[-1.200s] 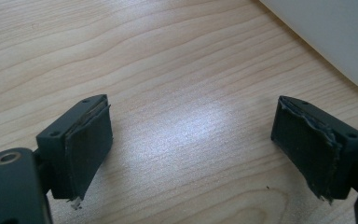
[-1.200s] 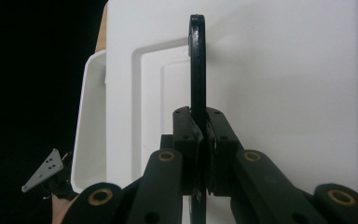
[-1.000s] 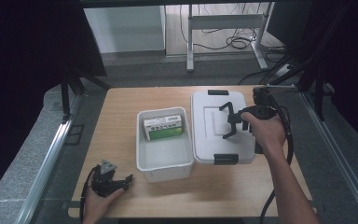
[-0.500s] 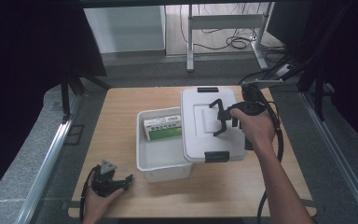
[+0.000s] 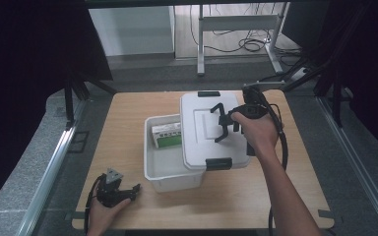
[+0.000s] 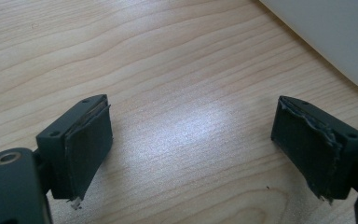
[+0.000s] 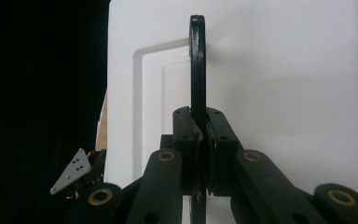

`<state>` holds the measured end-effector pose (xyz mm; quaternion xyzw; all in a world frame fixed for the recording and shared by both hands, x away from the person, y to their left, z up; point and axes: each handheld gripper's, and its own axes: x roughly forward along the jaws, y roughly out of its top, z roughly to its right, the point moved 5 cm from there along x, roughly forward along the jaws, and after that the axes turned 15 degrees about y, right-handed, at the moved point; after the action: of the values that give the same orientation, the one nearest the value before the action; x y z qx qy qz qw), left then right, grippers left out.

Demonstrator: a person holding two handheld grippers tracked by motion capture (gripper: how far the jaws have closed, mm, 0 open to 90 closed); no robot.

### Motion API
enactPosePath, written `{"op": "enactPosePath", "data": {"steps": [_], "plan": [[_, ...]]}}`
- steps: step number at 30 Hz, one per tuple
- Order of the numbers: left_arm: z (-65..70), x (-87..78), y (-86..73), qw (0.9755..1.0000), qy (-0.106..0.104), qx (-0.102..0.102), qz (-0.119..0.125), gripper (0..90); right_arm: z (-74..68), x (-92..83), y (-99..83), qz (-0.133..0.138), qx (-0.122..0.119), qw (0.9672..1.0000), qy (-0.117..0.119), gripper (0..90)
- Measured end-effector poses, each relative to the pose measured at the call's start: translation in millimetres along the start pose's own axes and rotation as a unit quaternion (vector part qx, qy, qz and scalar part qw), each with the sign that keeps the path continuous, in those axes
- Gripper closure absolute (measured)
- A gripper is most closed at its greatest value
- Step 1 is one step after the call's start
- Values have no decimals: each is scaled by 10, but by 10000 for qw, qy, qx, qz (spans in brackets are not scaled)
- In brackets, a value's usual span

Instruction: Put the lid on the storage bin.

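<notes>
Right tongs (image 5: pixel 225 124) clamp tight on the thin black handle (image 7: pixel 197 65) of the white plastic lid (image 5: pixel 202 142), a smooth rectangle with rounded corners, a stepped raised panel and a black latch (image 5: pixel 219 163) at its near edge. The lid sits mid tabletop, overlapping the right side of the open white plastic bin (image 5: pixel 160 169). Inside the bin at its far end lies a green-and-white carton (image 5: pixel 168 136). Left tongs (image 6: pixel 193 154) rest at the near left corner of the light wood-grain tabletop (image 5: pixel 128 118), flat black pads (image 6: pixel 88 149) wide apart, nothing between them.
</notes>
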<state>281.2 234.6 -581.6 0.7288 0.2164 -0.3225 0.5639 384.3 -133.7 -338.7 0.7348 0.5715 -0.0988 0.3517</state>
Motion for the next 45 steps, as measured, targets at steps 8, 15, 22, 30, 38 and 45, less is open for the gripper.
{"op": "enactPosePath", "data": {"steps": [8,15,22,30,38,45], "plan": [[0,1,0,10000,1,1,3,123,-73,113,-14,-104,-20,9999,67,848],[0,0,0,10000,-1,0,0,123,-130,213,-33,-194,-40,9998,102,848],[0,0,0,10000,-4,4,0,123,-199,301,-56,-296,-48,9994,153,847],[-1,0,0,10000,-7,7,1,122,-258,414,-79,-379,-66,9991,176,847],[-5,1,0,10000,-18,37,-5,122,-369,593,-102,-530,-50,9984,205,847],[-6,1,-1,10000,-22,41,-4,122,-454,755,-119,-629,-66,9979,167,847]]}}
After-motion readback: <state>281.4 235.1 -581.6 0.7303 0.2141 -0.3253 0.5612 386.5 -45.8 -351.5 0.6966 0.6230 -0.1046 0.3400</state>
